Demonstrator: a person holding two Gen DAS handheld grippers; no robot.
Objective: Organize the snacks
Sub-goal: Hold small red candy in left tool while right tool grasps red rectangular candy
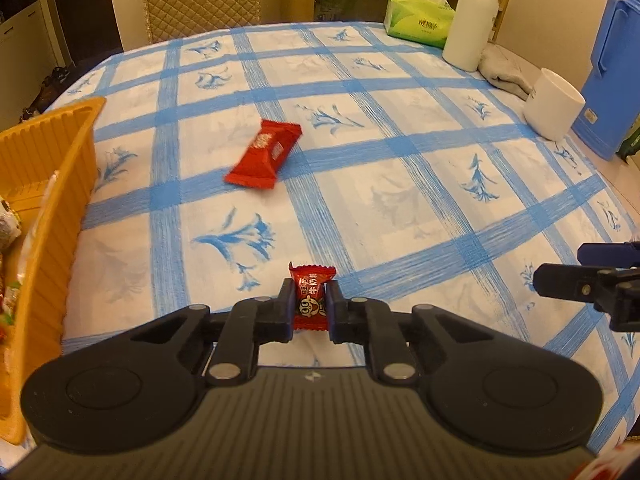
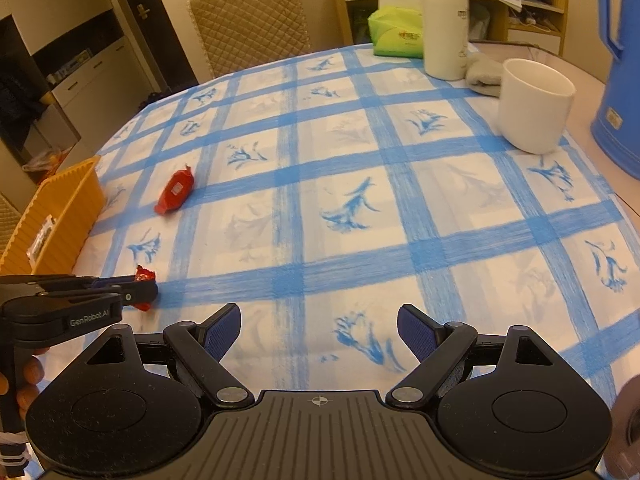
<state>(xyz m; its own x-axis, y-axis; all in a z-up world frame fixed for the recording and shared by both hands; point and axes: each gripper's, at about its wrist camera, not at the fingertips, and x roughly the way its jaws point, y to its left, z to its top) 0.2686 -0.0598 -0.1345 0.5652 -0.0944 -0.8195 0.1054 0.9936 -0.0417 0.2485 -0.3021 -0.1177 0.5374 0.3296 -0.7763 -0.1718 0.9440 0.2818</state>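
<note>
Now my left tool [image 1: 311,309] is clenched on a small red wrapped candy [image 1: 311,300], pads pressing both its sides, just above the blue-checked cloth of the tabletop [image 1: 400,184]. My right tool [image 2: 319,334] hangs released, its blue pads spread wide with nothing between them. Taking the orange ribbed basket [image 1: 52,168] as landmark: the candy sits to its right near the front edge, and a red snack bar [image 1: 262,154] lies farther back, also right of the basket, well apart from both tools.
</note>
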